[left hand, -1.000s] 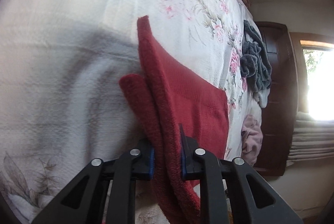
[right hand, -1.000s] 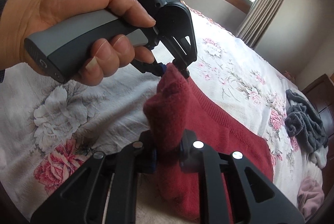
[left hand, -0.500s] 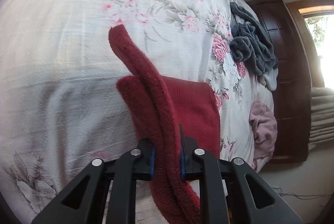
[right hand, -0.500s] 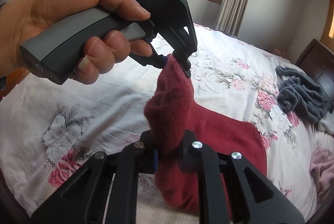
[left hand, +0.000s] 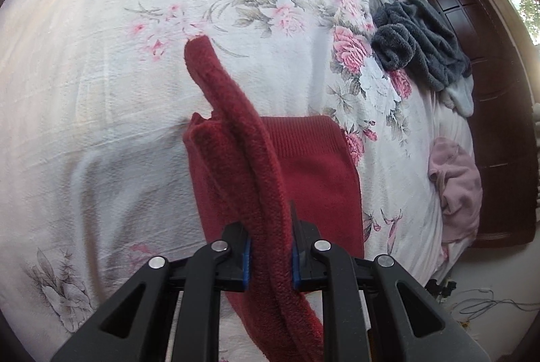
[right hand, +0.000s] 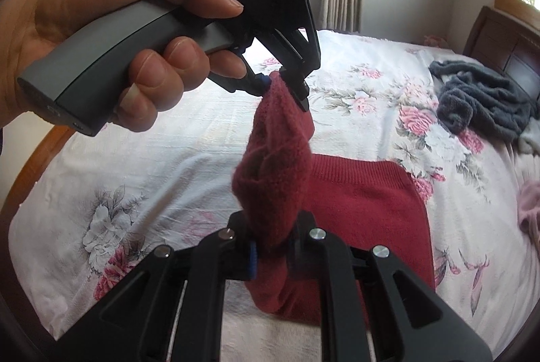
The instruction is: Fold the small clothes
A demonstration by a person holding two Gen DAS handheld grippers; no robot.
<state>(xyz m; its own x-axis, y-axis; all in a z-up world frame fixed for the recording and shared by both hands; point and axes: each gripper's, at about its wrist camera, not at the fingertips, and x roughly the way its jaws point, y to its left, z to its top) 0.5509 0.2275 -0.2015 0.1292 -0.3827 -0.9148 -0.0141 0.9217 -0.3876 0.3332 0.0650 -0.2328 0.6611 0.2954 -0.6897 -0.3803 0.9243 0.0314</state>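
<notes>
Left gripper (left hand: 270, 247) clamped on doubled edge of red garment (left hand: 303, 166), lifted edge running forward above floral bedspread (left hand: 101, 58). Right gripper (right hand: 271, 255) pinching same raised fold nearer camera; rest of garment lies flat on bed. Hand (right hand: 111, 34) wraps left gripper's grey handle, held above bed, fingers on trigger. Gripped cloth hides pad tips. Grey clothes (left hand: 415, 34) and pink garment (left hand: 455, 186) lie well apart, toward bed's edge.

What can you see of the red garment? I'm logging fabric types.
The red garment looks like a thick, fuzzy knit with a ribbed edge. Its lower part lies flat on the floral bedspread; one edge is lifted, bunched and stretched between the left tongs and right tongs, both clamped on it.
</notes>
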